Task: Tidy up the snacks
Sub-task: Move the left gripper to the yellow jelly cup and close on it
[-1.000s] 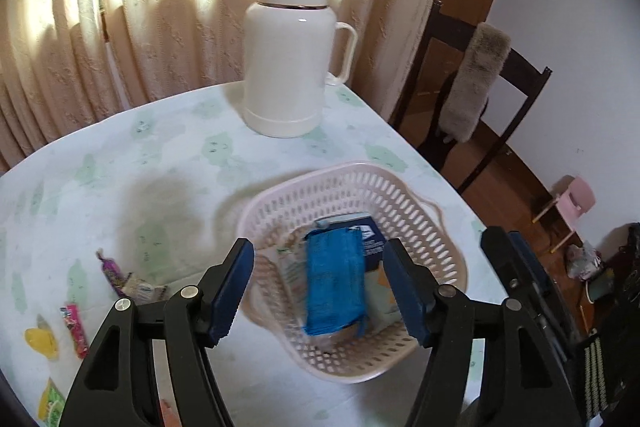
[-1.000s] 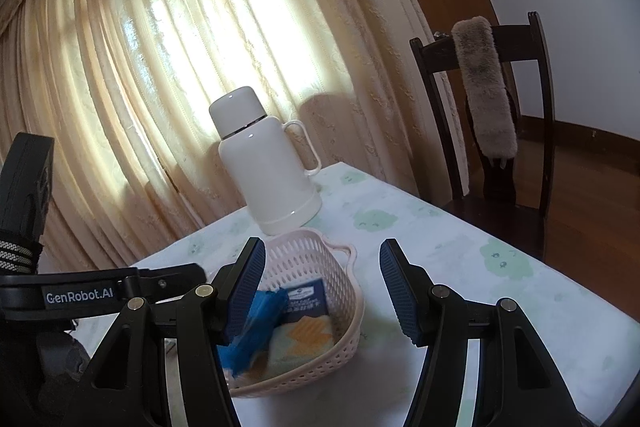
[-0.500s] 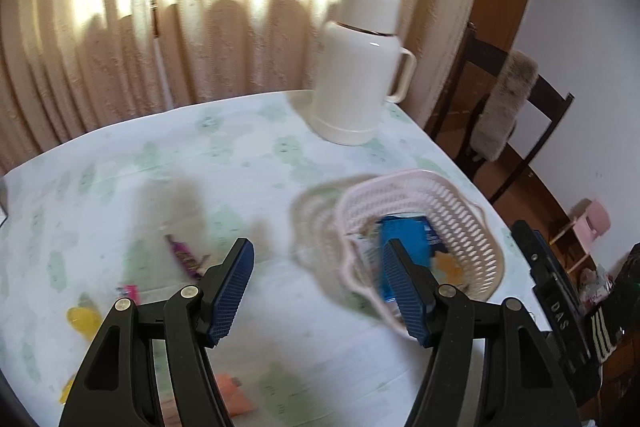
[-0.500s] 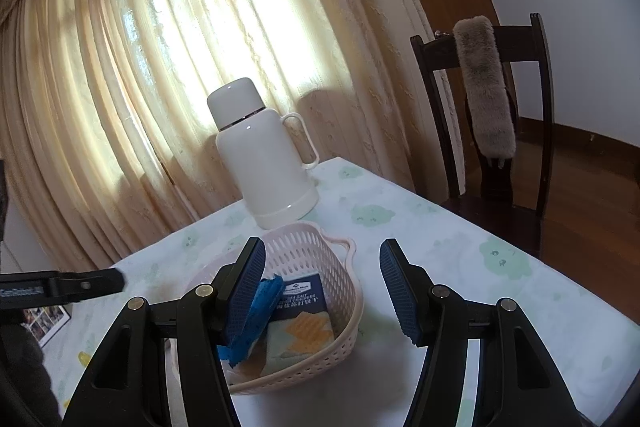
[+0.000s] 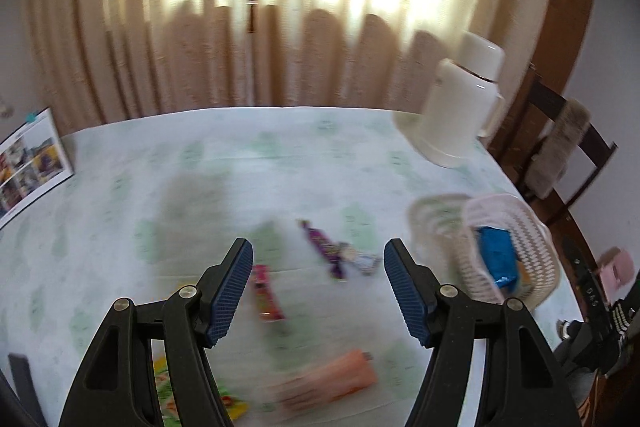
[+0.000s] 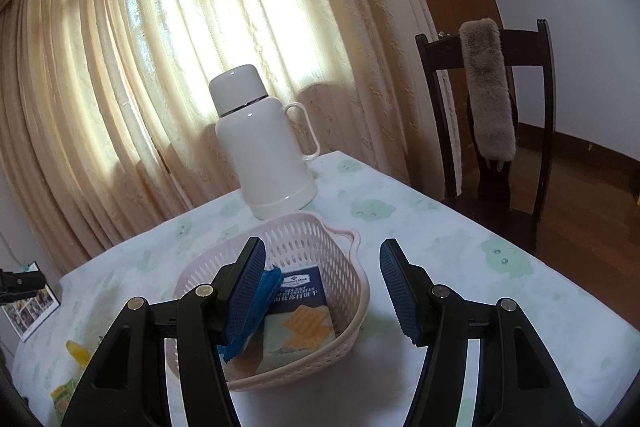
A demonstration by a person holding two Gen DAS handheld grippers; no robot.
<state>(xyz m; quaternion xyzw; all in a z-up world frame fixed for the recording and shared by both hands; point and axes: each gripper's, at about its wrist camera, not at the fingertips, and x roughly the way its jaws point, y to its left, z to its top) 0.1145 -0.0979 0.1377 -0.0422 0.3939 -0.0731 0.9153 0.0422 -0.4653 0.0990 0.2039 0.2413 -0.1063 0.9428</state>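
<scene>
Pale pink perforated plastic forms the basket (image 6: 344, 291), which stands on the bench (image 6: 460, 259) just in front of a white thermos jug (image 6: 264, 147). In the right wrist view the basket holds a blue wrapper (image 6: 266, 287) and a cracker packet (image 6: 300, 303) with a navy top and an orange pattern lower down; both lie inside the rim.

The right gripper (image 6: 322, 293) hangs above the basket with its fingers (image 6: 400, 291) spread wide and nothing between them. The left gripper (image 5: 318, 293) is likewise released, its fingers (image 5: 232, 291) parted and empty over the bench.

The left wrist view is motion-blurred. Loose snacks lie on the green-patterned cloth, apart from the basket (image 5: 516, 227), which sits at the right edge of that view. A purple candy wrapper (image 5: 324, 251) lies between the fingers, with a small pale wrapper (image 5: 362, 259) touching or just beside it. A pink-red bar (image 5: 266, 293) lies near the left finger. An orange packet (image 5: 332, 381) lies nearer the camera. A green-and-yellow packet (image 5: 168, 383) shows partly behind the left finger frame.

A printed photo sheet (image 5: 28, 163) rests at the far left of the bench. A dark wooden chair (image 6: 488, 131) with a grey furry strip (image 6: 486, 91) draped over its back stands beyond the bench, before beige curtains (image 6: 160, 47).
</scene>
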